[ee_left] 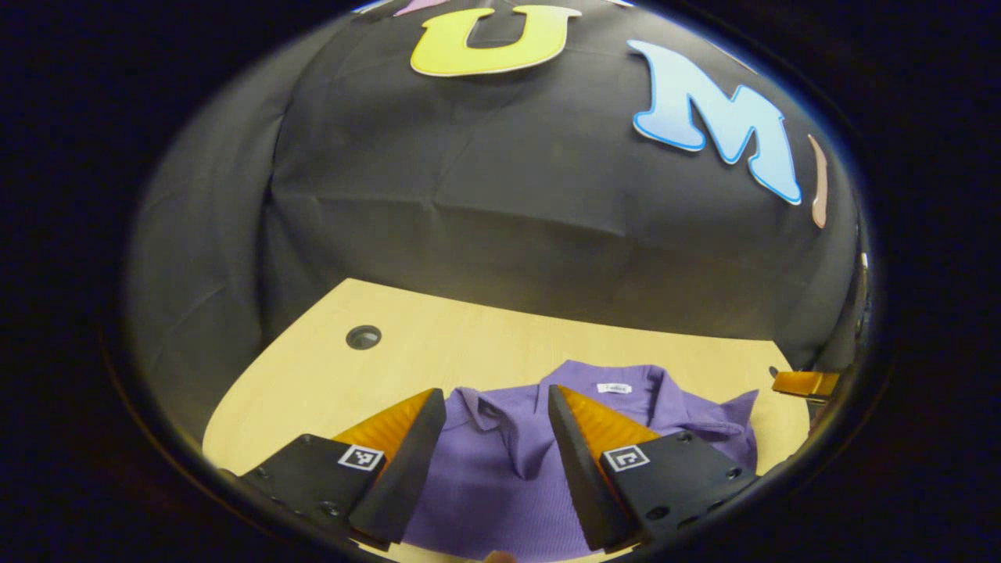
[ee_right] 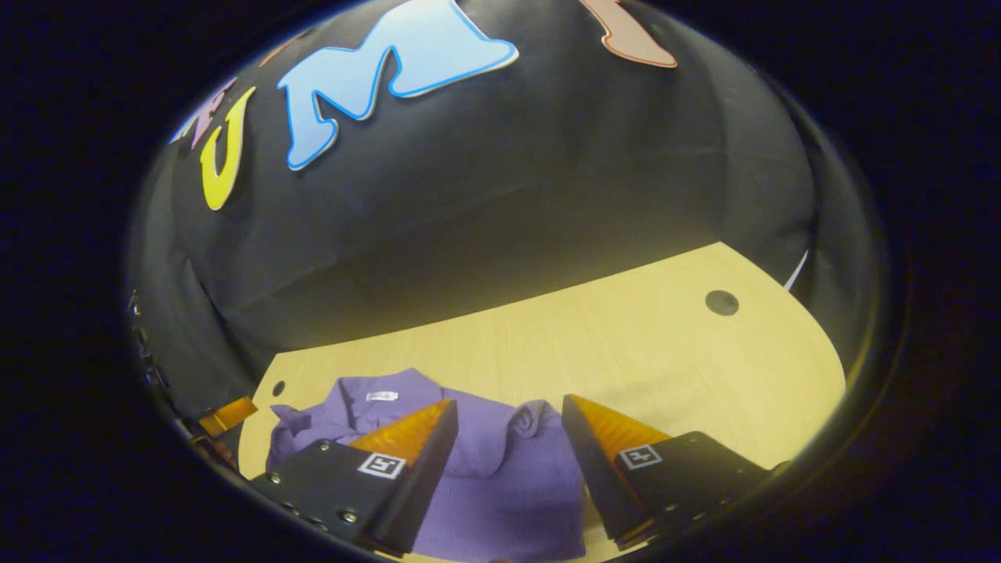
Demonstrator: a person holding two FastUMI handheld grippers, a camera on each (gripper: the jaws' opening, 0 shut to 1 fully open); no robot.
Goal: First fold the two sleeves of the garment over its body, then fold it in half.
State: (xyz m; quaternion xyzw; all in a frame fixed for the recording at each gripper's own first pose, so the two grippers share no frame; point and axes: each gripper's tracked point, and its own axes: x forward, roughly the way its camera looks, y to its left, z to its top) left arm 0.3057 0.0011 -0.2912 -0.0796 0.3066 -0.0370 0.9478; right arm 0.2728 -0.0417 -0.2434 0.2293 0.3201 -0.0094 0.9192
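A purple collared garment [ee_left: 508,461] lies on the light wooden table [ee_left: 438,352], collar and white neck label toward the far wall. My left gripper [ee_left: 496,403] hovers open above its left shoulder area, nothing between the fingers. In the right gripper view the same garment [ee_right: 500,469] lies bunched, with a rolled fold of cloth near its right shoulder. My right gripper [ee_right: 508,414] stands open over that side, holding nothing. The other gripper's tip [ee_left: 805,383] shows at the right edge of the left gripper view, and at the left edge [ee_right: 227,416] of the right gripper view.
The table has a round cable hole at its far left [ee_left: 364,337] and another at the far right [ee_right: 721,303]. Black cloth walls close in behind and beside the table. Bare tabletop [ee_right: 665,352] stretches to the right of the garment.
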